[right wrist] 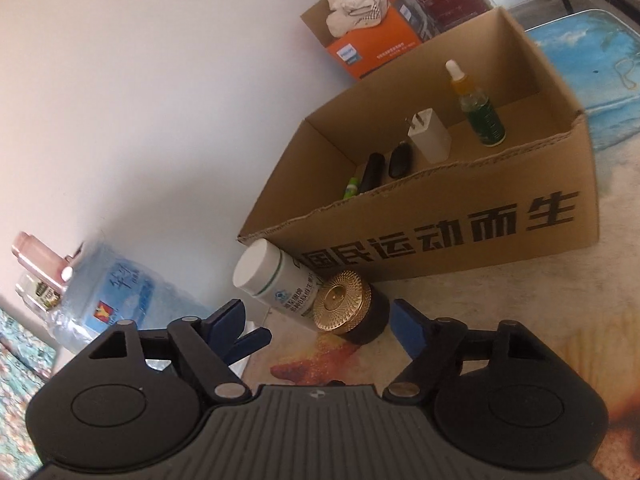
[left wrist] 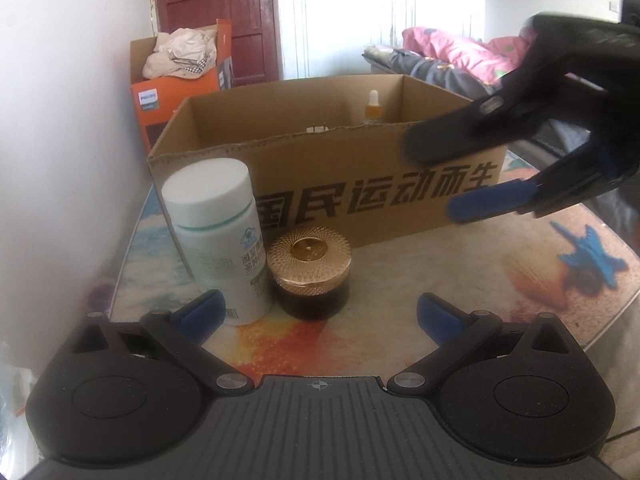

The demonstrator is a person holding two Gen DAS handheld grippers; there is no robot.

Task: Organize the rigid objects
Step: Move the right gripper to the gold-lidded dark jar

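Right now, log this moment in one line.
left gripper: open | right gripper: open | white bottle, gold-lidded jar: outside box

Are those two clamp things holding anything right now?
No. The left gripper and the right gripper are both open and empty; the white bottle and gold-lidded jar stand untouched on the table.
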